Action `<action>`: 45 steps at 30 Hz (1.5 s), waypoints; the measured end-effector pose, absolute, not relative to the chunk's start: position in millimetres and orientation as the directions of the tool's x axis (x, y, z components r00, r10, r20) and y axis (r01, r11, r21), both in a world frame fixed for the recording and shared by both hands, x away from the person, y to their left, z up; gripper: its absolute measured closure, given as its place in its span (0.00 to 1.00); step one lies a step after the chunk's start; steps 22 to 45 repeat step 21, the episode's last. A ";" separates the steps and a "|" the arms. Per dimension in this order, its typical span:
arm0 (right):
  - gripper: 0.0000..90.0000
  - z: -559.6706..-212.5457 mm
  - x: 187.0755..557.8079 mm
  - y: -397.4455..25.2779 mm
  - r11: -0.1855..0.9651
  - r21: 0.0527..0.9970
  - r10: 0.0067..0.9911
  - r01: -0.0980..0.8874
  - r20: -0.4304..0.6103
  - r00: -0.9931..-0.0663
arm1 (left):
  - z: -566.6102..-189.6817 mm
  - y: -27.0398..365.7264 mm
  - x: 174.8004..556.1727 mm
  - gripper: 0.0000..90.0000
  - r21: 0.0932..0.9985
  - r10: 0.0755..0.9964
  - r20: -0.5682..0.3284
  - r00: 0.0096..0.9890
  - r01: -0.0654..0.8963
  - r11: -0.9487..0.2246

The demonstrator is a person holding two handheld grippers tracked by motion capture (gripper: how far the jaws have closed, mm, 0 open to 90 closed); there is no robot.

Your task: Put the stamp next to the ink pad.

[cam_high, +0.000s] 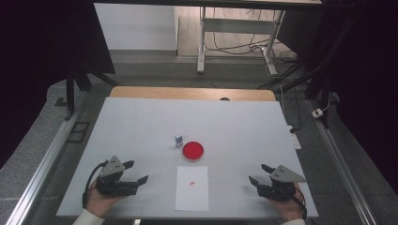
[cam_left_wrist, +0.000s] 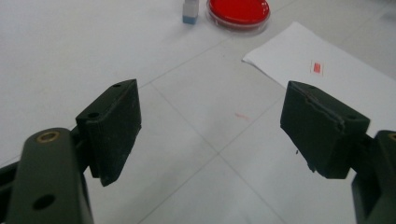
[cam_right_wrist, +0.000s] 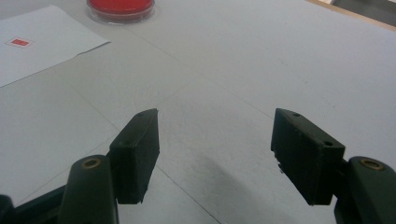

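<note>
A round red dish (cam_high: 193, 150) (cam_left_wrist: 238, 12) (cam_right_wrist: 121, 8) sits near the middle of the white table (cam_high: 234, 126). Just left of it stands a small white and blue block (cam_high: 179, 140) (cam_left_wrist: 190, 11). In front of the dish lies a white sheet of paper (cam_high: 192, 187) (cam_left_wrist: 336, 79) (cam_right_wrist: 37, 51) with a small red mark (cam_high: 193, 183) (cam_left_wrist: 317, 67) (cam_right_wrist: 19, 42). My left gripper (cam_high: 136, 171) (cam_left_wrist: 210, 126) rests open at the front left, jaws wide with nothing between them. At the front right my right gripper (cam_high: 259, 173) (cam_right_wrist: 215, 149) is open too, holding nothing.
The table's wooden far edge (cam_high: 192, 93) shows behind the white cover. Metal rails (cam_high: 44, 164) run along both sides. A desk frame (cam_high: 234, 33) and cables (cam_high: 263, 47) lie on the floor beyond. A white plug (cam_high: 318, 112) lies off to the right.
</note>
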State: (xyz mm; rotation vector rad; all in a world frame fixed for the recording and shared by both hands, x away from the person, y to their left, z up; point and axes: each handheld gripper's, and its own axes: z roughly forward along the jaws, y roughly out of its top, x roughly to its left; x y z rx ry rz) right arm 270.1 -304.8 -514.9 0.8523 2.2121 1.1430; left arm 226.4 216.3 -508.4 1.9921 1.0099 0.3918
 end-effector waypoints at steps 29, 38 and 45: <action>0.36 -513.1 271.4 -305.3 0.456 0.843 0.715 0.284 -0.157 -0.681 | -508.9 225.1 220.3 0.24 0.804 0.786 -0.091 0.612 0.511 -0.304; 0.36 -513.1 271.4 -305.3 0.456 0.843 0.715 0.284 -0.157 -0.681 | -508.9 225.1 220.3 0.24 0.804 0.786 -0.091 0.612 0.511 -0.304; 0.36 -513.1 271.4 -305.3 0.456 0.843 0.715 0.284 -0.157 -0.681 | -508.9 225.1 220.3 0.24 0.804 0.786 -0.091 0.612 0.511 -0.304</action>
